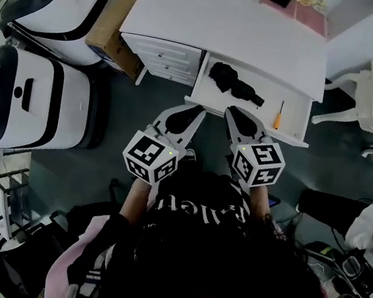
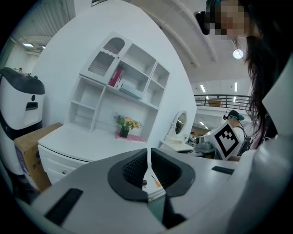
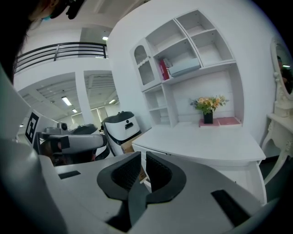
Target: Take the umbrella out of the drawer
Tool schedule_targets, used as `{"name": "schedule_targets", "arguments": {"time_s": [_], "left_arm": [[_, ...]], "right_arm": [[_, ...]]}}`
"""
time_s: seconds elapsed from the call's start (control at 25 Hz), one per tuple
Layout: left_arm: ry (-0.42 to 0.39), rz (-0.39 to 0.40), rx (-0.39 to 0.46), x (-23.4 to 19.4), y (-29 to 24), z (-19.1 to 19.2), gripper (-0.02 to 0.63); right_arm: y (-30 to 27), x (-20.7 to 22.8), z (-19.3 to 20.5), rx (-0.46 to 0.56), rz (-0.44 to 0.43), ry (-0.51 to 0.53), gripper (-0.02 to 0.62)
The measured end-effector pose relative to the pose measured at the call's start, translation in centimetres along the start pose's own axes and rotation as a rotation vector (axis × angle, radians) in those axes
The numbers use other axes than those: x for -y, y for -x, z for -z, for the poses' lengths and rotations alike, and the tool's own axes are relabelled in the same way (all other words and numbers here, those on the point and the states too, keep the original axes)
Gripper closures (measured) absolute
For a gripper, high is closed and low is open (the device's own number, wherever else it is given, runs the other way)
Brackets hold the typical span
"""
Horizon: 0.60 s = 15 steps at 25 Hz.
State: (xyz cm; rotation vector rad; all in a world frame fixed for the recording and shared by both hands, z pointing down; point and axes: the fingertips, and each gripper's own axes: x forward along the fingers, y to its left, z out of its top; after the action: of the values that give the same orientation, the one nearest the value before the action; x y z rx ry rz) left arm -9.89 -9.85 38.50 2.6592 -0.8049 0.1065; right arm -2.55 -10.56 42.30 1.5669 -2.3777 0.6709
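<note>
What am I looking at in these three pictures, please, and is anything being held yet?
There is no robot arm here: a person holds a hand-held gripper in each hand. The top-down picture comes from a camera on the person's head. In it the left gripper and right gripper point at the open drawer of a white desk. In the drawer lie a folded black umbrella and a small screwdriver. The other two pictures come from cameras that ride on each gripper and look along its fingers. Both pairs of fingers are closed with nothing between them, so nothing is held yet.
</note>
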Motion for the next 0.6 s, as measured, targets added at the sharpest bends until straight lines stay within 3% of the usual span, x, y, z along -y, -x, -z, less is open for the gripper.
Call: {"name": "schedule_targets", "arguments": {"time_s": [0.24, 0.6], "left_arm": [[0.025, 0.005, -0.018, -2.6, -0.4, 0.6, 0.575], [0.039, 0.009, -0.037, -3.3, -3.5, 0.7, 0.575]], "right_arm": [[-1.5, 1.7, 0.7, -0.027, 0.055, -0.017, 0.531], [-4.2, 7.7, 2.4, -0.109, 0.099, 0.012, 0.531]]}}
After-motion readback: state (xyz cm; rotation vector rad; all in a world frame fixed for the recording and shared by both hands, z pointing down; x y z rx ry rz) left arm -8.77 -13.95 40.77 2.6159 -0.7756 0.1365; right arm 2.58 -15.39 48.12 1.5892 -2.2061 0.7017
